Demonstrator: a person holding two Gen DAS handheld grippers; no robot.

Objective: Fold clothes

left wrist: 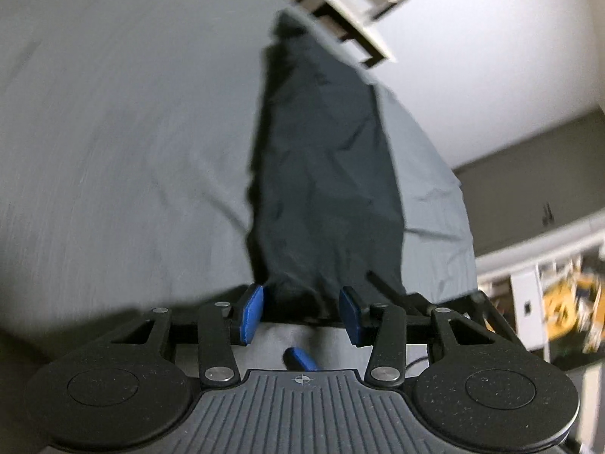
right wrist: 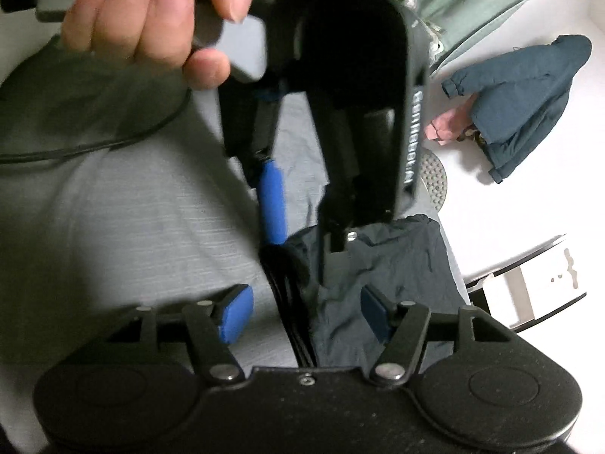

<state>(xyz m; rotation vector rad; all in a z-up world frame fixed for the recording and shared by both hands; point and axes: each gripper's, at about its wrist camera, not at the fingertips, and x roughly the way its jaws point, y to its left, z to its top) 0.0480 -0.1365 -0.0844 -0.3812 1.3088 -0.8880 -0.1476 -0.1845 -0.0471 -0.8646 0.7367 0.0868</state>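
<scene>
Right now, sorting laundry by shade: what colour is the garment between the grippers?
Dark navy garment, clearest in the left wrist view.

Pale lettering seen running lengthwise down the side of the black gripper body [right wrist: 410, 140] in the right wrist view, blurred and turned sideways; possibly "Genrobot" followed by more characters, not read with certainty. Small crosshair mark printed on the grey ribbed housing [left wrist: 301, 379] in the left wrist view. No other readable text found.

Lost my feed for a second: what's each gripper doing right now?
Left gripper: jaws open, the dark garment bunched between them, not clamped.
Right gripper: jaws open, holding nothing, over the garment's edge.
</scene>
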